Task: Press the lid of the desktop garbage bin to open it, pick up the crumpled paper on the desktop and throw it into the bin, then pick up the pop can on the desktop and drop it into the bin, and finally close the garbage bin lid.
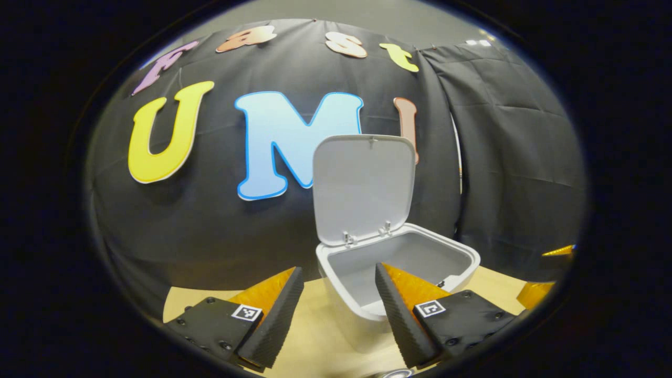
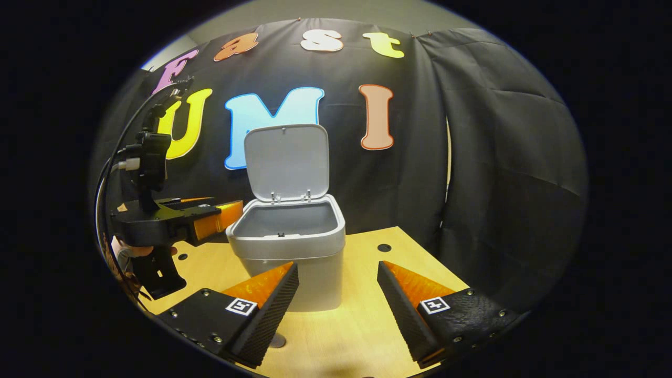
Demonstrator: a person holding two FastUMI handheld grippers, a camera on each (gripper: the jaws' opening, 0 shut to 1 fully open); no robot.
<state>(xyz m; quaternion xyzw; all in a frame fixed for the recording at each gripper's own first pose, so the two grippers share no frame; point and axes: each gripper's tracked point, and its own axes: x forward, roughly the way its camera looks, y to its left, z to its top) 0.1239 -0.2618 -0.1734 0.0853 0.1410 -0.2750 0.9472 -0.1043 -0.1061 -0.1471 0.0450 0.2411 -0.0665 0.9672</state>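
Already the bin point(image 2: 287, 247) stands near the desk's point(image 2: 362, 325) back edge with its lid point(image 2: 286, 160) upright — hinge at the far rim, mouth facing both tongs. Left gripper point(image 1: 338, 310) hovers released just beside the bin's near rim, nearer than the right gripper point(image 2: 338, 304), also spread and empty — likelier to close it.
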